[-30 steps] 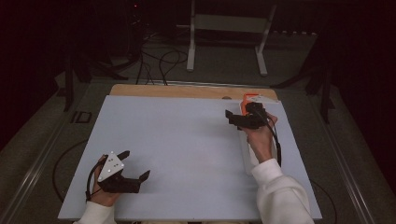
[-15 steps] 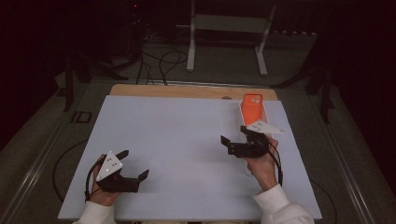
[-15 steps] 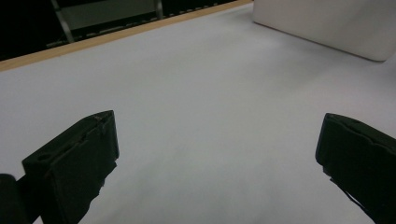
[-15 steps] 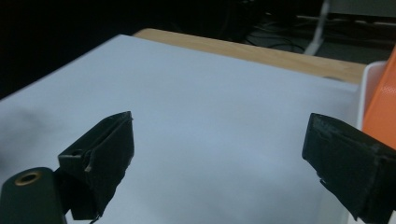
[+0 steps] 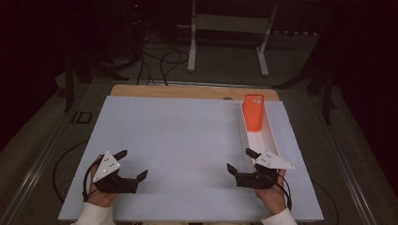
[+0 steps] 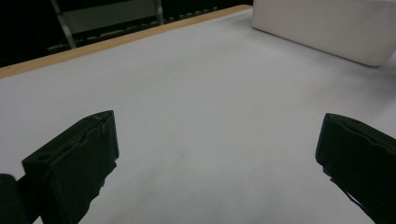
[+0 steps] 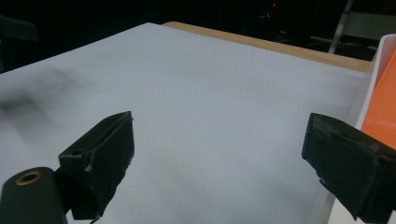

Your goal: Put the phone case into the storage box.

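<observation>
— Orange, flat, smooth-looking plastic case (image 5: pixel 253 111) with rounded corners; where does it lie?
— At the far end of the long white trough-shaped tray (image 5: pixel 271 140), well beyond the right gripper (image 5: pixel 240 161), whose black jaws are spread and empty.
— And the left gripper (image 5: pixel 134 163)?
— Spread too, over the matte white board (image 5: pixel 187 136).

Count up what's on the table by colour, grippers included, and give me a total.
Orange: 1, the phone case
White: 1, the long tray that holds it
Black: 2, the left gripper and the right gripper
Total: 4
</observation>
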The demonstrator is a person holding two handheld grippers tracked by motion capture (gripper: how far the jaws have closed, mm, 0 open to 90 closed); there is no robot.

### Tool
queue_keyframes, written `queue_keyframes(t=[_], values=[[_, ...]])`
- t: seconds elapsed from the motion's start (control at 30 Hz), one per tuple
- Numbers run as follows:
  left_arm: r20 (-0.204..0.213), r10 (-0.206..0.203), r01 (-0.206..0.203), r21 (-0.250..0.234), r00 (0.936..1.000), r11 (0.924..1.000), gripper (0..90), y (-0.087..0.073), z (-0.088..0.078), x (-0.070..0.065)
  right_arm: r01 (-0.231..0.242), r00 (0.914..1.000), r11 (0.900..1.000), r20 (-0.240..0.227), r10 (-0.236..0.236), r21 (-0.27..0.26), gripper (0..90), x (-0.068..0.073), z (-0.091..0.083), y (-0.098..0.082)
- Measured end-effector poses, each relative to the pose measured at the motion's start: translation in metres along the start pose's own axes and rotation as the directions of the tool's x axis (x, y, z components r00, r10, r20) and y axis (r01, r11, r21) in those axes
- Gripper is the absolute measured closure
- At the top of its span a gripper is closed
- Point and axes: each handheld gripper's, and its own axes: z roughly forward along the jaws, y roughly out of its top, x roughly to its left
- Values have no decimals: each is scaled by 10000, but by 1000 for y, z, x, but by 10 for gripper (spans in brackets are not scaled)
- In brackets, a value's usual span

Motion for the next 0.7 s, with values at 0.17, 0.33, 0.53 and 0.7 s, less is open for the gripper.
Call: queue_keyframes(t=[0.17, 0.33, 0.53, 0.7], values=[[18, 20, -19, -48, 10000, 10000, 1, 1, -2, 1, 2, 10000, 9996, -28, -3, -285, 90, -2, -7, -8], [17, 51, -51, -89, 10000, 9999, 1, 1, -3, 1, -76, 9999, 9981, -114, 69, -614, 91, -6, -16, -15], [21, 134, -134, -78, 9999, 9999, 1, 1, -2, 1, -70, 9999, 9971, -115, 62, -756, 92, -10, -23, -22], [22, 152, -151, -43, 9999, 9999, 1, 1, -2, 1, -61, 9999, 9970, -96, 53, -769, 92, -11, -21, -22]])
